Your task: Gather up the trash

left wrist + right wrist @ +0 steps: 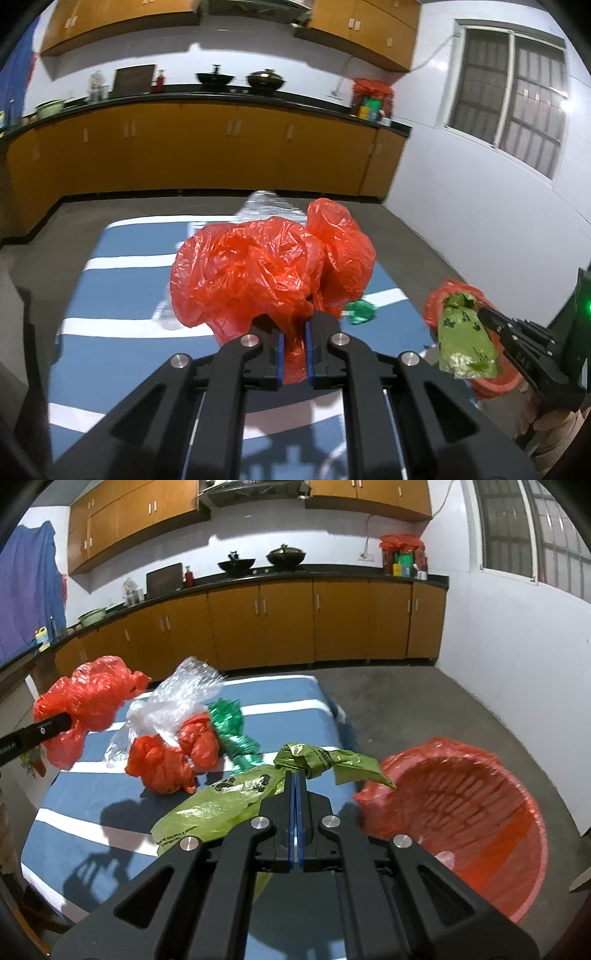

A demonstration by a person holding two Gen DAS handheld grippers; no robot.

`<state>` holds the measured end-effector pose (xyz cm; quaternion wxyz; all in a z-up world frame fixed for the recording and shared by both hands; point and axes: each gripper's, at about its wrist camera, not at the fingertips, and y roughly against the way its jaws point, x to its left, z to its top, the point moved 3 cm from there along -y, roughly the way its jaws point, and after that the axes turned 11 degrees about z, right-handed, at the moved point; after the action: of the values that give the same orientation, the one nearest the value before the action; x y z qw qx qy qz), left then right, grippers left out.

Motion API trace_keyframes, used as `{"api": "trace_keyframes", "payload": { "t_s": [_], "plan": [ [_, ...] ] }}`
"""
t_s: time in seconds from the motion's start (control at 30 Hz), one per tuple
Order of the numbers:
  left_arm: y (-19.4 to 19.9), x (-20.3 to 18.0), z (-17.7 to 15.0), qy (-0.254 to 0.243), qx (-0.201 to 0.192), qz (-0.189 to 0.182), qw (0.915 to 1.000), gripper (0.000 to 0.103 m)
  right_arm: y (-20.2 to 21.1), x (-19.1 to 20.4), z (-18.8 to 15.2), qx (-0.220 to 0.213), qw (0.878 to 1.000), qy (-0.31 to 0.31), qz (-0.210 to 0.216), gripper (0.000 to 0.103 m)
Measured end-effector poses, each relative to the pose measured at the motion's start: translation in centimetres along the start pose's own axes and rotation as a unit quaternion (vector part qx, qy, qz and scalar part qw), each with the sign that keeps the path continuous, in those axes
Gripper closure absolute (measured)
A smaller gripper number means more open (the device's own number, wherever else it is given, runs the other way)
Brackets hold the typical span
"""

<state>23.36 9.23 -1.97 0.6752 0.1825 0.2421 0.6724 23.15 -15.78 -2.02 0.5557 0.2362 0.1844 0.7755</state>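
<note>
My left gripper (294, 326) is shut on a crumpled red plastic bag (266, 266) and holds it above the blue striped table (122, 332); the bag also shows in the right wrist view (88, 705). My right gripper (295, 775) is shut on a light green plastic bag (229, 805), beside the red-lined basket (461, 812). In the left wrist view the green bag (465, 339) hangs in front of the basket (495, 384). On the table lie a second red bag (173, 757), a clear plastic bag (181, 694) and a dark green bag (232, 731).
The basket stands off the table's right edge over the concrete floor (424, 709). Orange cabinets with a black counter (295, 576) run along the far wall. A white wall with a window (509, 99) is to the right.
</note>
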Motion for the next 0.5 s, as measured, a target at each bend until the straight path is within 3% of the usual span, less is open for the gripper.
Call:
{"api": "trace_keyframes", "payload": {
  "t_s": [0.5],
  "plan": [
    [-3.2, -14.2, -0.9, -0.051, 0.026, -0.112, 0.9921, 0.093, 5.4, -8.7, -0.7, -0.02, 0.995, -0.023, -0.096, 0.102]
  ]
}}
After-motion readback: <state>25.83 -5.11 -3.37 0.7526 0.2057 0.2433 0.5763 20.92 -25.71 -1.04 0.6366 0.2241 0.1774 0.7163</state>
